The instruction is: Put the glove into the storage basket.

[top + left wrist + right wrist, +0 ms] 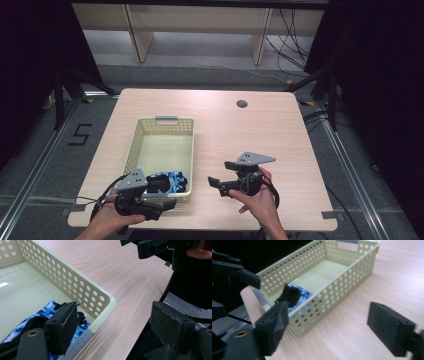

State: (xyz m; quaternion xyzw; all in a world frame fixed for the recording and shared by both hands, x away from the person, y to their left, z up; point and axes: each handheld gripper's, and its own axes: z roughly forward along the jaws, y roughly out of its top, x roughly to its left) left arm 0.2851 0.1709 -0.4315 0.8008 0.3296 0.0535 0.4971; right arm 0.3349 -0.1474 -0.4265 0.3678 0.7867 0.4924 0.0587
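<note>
Holding both claws low over the worktop [280,130], I see my left claw [112,327] gaping with its jaws astride the near corner of the pale yellow perforated basket [134,145]; the blue camouflage cloth [172,181] lies inside, beside its left jaw. My right claw [332,325] gapes empty, the basket just left of it

The basket [150,150] is pale, glossy plastic with punched holes, and the blue camouflage cloth [172,181] in it looks soft and matt. Beneath the right gripper [215,184], the desk [280,135] shows smooth light wood grain.
</note>
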